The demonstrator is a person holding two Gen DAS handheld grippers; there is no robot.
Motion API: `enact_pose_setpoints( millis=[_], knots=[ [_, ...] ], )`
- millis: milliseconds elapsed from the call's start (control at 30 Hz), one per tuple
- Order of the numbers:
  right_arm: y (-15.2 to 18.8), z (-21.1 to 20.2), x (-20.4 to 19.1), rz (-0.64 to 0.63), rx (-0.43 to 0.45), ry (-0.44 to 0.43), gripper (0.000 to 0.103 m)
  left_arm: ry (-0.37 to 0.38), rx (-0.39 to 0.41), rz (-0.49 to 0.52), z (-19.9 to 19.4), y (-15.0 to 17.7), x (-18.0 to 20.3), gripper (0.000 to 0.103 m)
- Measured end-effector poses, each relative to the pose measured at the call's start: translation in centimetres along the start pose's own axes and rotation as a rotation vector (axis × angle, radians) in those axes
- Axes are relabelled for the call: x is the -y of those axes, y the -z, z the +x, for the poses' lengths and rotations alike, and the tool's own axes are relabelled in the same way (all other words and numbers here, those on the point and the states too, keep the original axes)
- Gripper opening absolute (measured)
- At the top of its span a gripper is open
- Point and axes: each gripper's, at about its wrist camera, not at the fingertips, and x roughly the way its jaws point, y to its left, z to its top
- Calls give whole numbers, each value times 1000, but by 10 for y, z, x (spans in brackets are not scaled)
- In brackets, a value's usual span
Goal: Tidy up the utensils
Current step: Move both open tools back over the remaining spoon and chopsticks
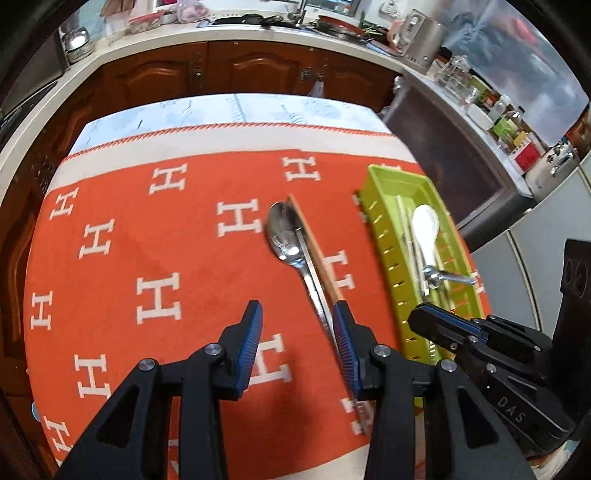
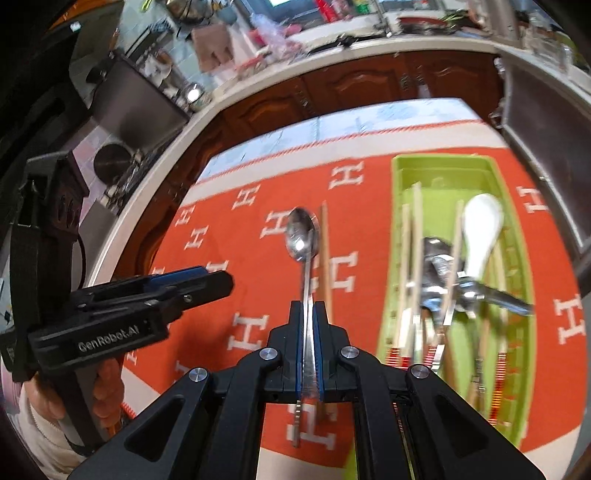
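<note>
Spoon [image 2: 302,236] (one) in right gripper [image 2: 309,347]

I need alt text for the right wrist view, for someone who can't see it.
The right gripper is shut on the handle of a metal spoon over an orange cloth. A wooden chopstick lies beside it; a green tray of utensils sits right.

Home kitchen: wooden cabinets [image 1: 236,74], cluttered countertop [image 1: 258,31]
</note>
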Motion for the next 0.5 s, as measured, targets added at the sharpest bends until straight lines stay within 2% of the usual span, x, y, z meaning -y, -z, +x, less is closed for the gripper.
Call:
enact_pose_setpoints(
  millis=[233, 500],
  knots=[
    [-1, 51, -16, -41, -104, 35, 7, -24, -27, -35, 20, 17, -21, 38],
    [-7, 93, -19, -61, -144, 130, 7, 6, -38, -81, 28, 25, -43, 38]
  ],
)
